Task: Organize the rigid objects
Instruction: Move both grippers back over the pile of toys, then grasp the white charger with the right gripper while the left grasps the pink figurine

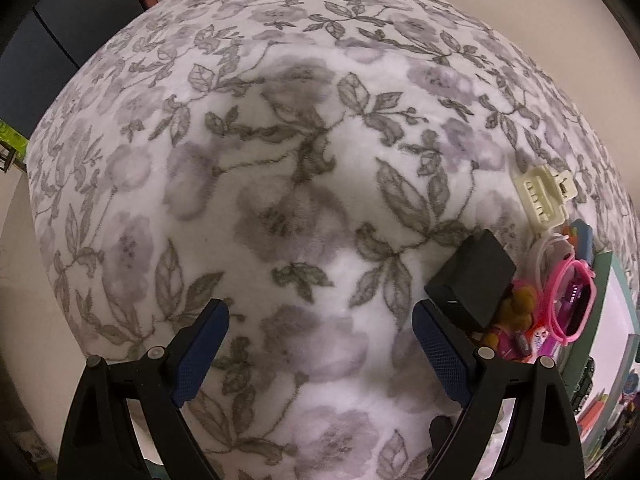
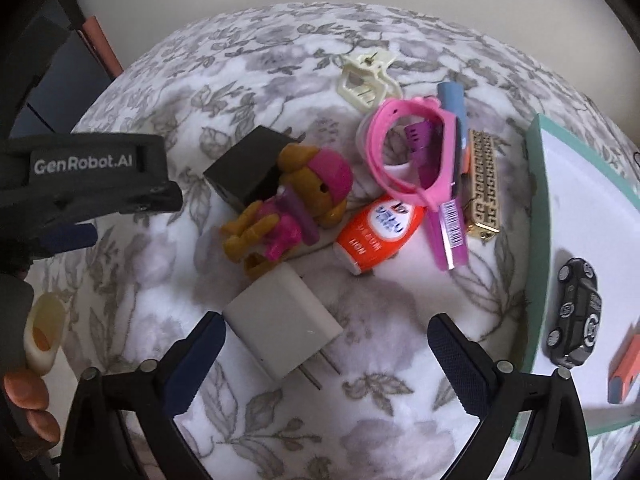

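The right gripper (image 2: 324, 354), jaws wide and holding nothing, hangs at the bottom of its frame over a white charger (image 2: 280, 322) whose prongs point toward the lower right. The left-hand pad sits just beside the charger's body; the other pad stands well apart. A close from here could likely catch only a corner and spin the smooth block away, or nip the thin prongs.

Above the charger, at mid-frame, lies a jumbled pile: a toy dog figure (image 2: 292, 208) leaning on a black box (image 2: 250, 168), an orange bottle (image 2: 378, 230), pink glasses (image 2: 412, 152) and a cream hair clip (image 2: 368, 78). A skidding charger could knock that heap.

At the right edge, a teal-rimmed tray (image 2: 538, 208) already holds a black toy car (image 2: 576, 312); a careless drop could roll it.

The left gripper (image 1: 320, 344), equally wide and empty, hovers over bare floral blanket (image 1: 280, 160), its right pad close to the black box.
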A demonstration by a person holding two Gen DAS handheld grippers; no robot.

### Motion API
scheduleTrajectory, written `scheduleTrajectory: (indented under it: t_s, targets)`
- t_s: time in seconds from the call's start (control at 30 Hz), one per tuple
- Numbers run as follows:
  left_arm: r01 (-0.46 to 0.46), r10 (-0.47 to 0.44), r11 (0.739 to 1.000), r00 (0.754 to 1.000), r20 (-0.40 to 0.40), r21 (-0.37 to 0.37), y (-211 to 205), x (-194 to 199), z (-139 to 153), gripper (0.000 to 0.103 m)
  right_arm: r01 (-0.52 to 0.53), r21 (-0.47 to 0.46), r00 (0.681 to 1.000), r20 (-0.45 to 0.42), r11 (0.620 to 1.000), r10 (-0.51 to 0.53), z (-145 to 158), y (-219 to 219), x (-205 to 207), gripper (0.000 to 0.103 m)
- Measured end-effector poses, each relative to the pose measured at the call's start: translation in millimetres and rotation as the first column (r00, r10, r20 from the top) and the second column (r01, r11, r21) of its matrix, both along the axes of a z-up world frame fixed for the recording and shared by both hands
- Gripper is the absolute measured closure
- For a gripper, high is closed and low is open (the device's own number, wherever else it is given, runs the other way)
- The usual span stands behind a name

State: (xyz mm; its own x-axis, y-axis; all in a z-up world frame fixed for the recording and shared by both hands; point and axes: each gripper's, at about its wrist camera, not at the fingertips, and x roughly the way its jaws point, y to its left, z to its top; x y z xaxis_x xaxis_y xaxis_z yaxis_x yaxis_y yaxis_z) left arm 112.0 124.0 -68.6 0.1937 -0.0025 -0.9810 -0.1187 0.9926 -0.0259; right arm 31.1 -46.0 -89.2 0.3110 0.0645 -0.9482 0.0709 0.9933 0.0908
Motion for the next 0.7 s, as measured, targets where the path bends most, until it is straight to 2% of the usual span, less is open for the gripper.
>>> scheduleTrajectory:
  t_s: [0.03,0.17,0.23,0.37,0.43,0.57,0.7]
  targets:
    - [0.001,-0.001,1.0,1.0,-0.001,-0.013,0,0,0,0.01,0.014,0.005,1.0,-0.003,1.0,-0.014,1,-5,1,0.009]
    - [0.011,-0.011,0.999,1.0,-0.002,-0.045,-4,0,1,0.01,0.061,0.03,0.998,-0.032,0.998,-0.06,0,-18,-1,0.012]
    - [0.021,-0.021,0.998,1.0,-0.005,-0.061,-9,-1,3,0.01,0.075,0.032,0.997,-0.037,0.997,-0.074,0,-25,-2,0.019]
    - [0.037,-0.039,0.994,0.999,-0.018,-0.105,-20,-3,5,0.01,0.091,0.04,0.995,-0.043,0.995,-0.09,1,-31,-5,0.02]
    - [0.042,-0.045,0.991,0.999,-0.028,-0.125,-29,-5,4,0.01,0.098,0.043,0.994,-0.046,0.994,-0.096,2,-34,-4,0.026]
    - [0.051,-0.06,0.986,0.997,-0.049,-0.161,-35,-5,0,0.01,0.118,0.05,0.992,-0.059,0.992,-0.115,5,-42,-9,0.029]
    - [0.064,-0.077,0.979,0.995,-0.062,-0.191,-45,-6,-3,0.01,0.139,0.069,0.989,-0.065,0.988,-0.135,7,-50,-13,0.039]
